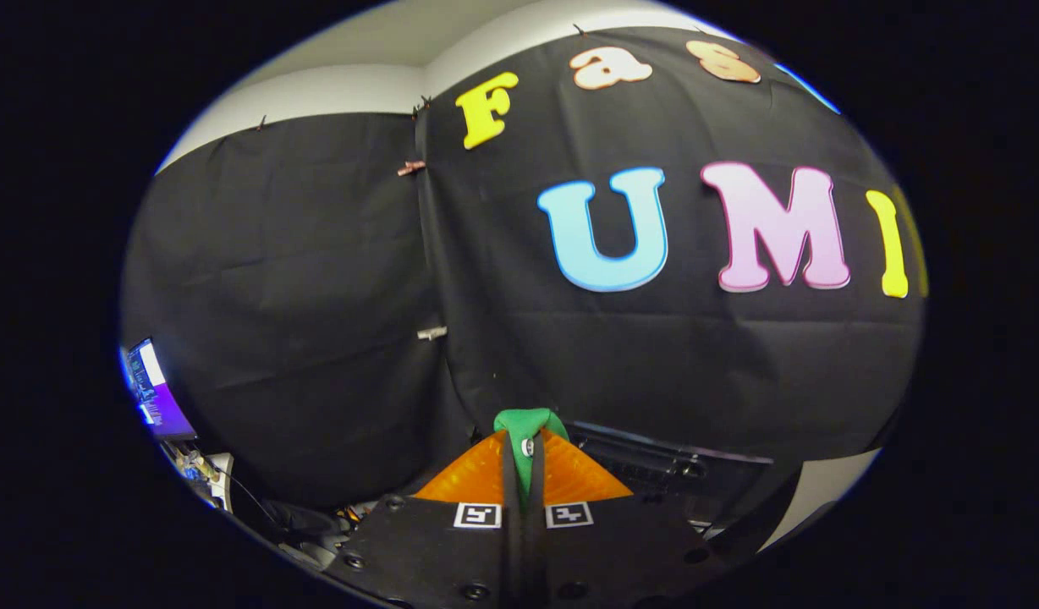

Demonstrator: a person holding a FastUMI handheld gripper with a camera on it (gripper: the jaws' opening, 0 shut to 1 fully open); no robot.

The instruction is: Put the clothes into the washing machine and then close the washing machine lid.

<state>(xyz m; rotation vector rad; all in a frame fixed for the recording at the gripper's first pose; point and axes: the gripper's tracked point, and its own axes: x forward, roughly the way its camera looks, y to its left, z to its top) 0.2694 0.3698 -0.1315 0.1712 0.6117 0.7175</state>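
Fingers: my gripper [524, 448] clenches its orange fingers [473, 475] on the green cloth [526, 423].
Cloth: pinched between the tips, bunched above them.
Backdrop: black booth wall [316, 296] beyond.

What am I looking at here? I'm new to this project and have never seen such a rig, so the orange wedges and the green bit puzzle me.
This picture comes from a camera that rides on a hand-held tool and looks forward along its two fingers. A person carries the tool; there is no robot arm. The orange wedges are the fingers, and they are pressed together on a piece of green cloth, which pokes out past their tips. The black-and-white squares behind them are markers on the tool. Beyond hangs the booth's black wall. A lit screen stands off to the side.
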